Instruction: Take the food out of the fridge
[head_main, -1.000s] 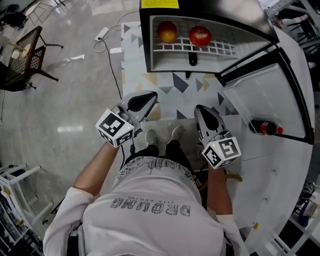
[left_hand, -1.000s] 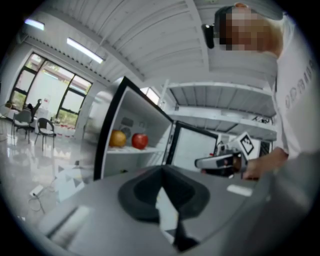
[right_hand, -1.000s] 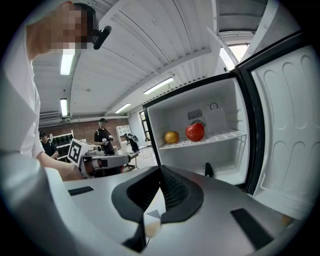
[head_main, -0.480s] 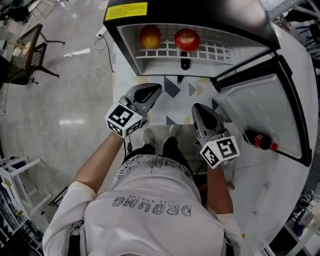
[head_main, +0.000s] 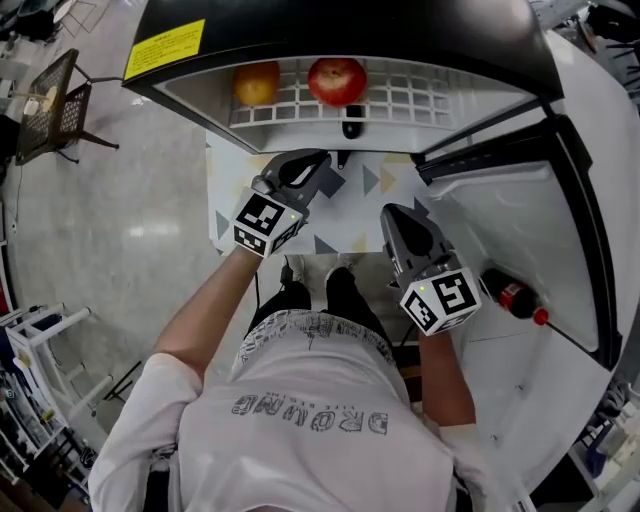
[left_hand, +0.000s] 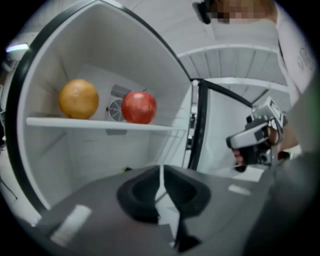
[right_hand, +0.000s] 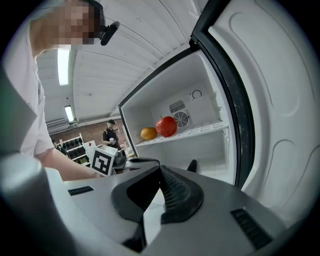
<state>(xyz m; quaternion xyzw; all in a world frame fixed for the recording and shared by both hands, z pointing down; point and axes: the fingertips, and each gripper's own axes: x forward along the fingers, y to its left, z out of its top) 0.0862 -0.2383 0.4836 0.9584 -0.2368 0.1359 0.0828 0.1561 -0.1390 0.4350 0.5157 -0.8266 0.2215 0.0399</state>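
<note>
An orange (head_main: 257, 84) and a red apple (head_main: 337, 81) sit side by side on the white wire shelf (head_main: 420, 100) of the open fridge. The left gripper view shows the orange (left_hand: 78, 98) left of the apple (left_hand: 139, 107). My left gripper (head_main: 318, 160) points at the shelf from just short of the fridge's front; its jaws (left_hand: 160, 172) have just been opening and stand a slit apart with nothing between them. My right gripper (head_main: 400, 215) hangs further back, shut and empty (right_hand: 160, 170), and sees the orange (right_hand: 148, 133) and apple (right_hand: 166, 126) ahead.
The fridge door (head_main: 510, 215) stands open at the right, with a dark red-capped bottle (head_main: 515, 298) in its rack. A small dark object (head_main: 351, 125) lies below the shelf. A patterned mat (head_main: 375, 180) covers the floor before the fridge. A chair (head_main: 50, 110) stands far left.
The person has stepped toward the fridge, which now fills the top of the head view. Both grippers moved forward, the left one further, close to the shelf.
</note>
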